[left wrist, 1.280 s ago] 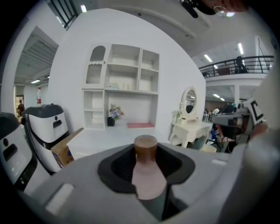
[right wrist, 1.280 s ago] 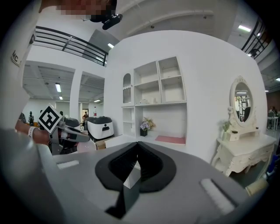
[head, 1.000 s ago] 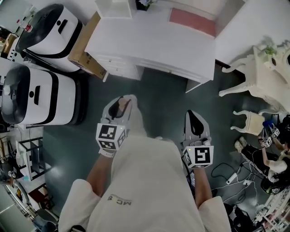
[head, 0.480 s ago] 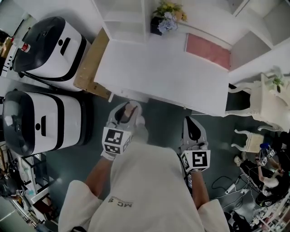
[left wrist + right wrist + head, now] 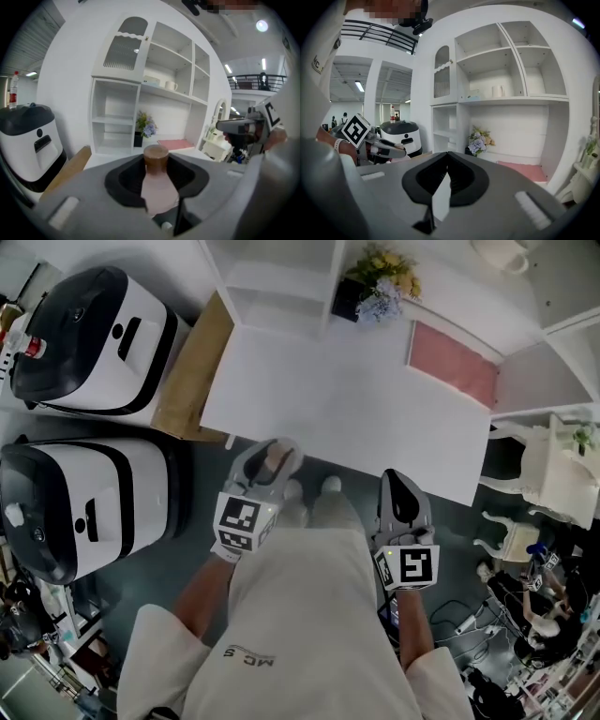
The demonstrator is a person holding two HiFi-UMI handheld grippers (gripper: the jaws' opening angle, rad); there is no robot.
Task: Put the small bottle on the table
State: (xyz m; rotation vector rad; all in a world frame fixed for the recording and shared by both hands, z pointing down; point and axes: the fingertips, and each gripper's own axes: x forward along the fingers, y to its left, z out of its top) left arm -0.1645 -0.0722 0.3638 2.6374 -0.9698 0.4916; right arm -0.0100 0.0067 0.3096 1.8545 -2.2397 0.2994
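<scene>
White tabletop [image 5: 347, 409] ahead; left tongs [image 5: 269, 461] grip small bottle [image 5: 157, 185] at its near edge; right tongs [image 5: 403, 501] closed, empty.

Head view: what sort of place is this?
Probably a mock home corner staged inside a lab or workshop. A white table with a shelf unit and flowers looks domestic, but large white-and-black machines stand beside it and loose cables lie on the floor.
</scene>
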